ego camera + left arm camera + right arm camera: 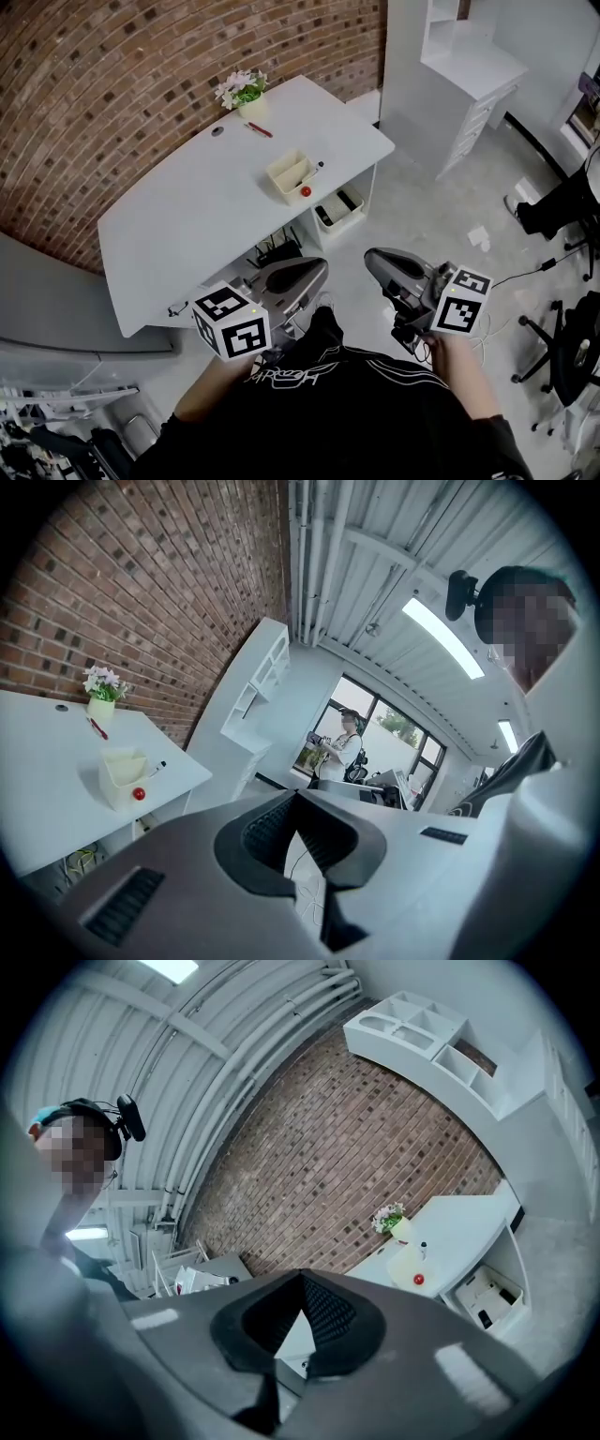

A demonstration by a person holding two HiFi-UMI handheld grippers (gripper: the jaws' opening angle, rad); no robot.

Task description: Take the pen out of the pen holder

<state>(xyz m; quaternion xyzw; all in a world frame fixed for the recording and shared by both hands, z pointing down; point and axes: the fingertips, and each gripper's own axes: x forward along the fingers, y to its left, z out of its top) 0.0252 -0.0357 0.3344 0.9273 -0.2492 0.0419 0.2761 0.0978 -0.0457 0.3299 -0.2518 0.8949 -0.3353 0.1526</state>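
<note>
Guessing the pen [316, 169] is light, slick; I'd pinch its top above the holder [287, 176]. Left and right fingers [266, 833] shut, empty.

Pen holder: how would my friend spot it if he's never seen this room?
Find the white desk by the brick wall. Near its right edge stands the pen holder, a cream open box. Unlike the flower pot and red pen farther back, it has a red ball at its side.
</note>
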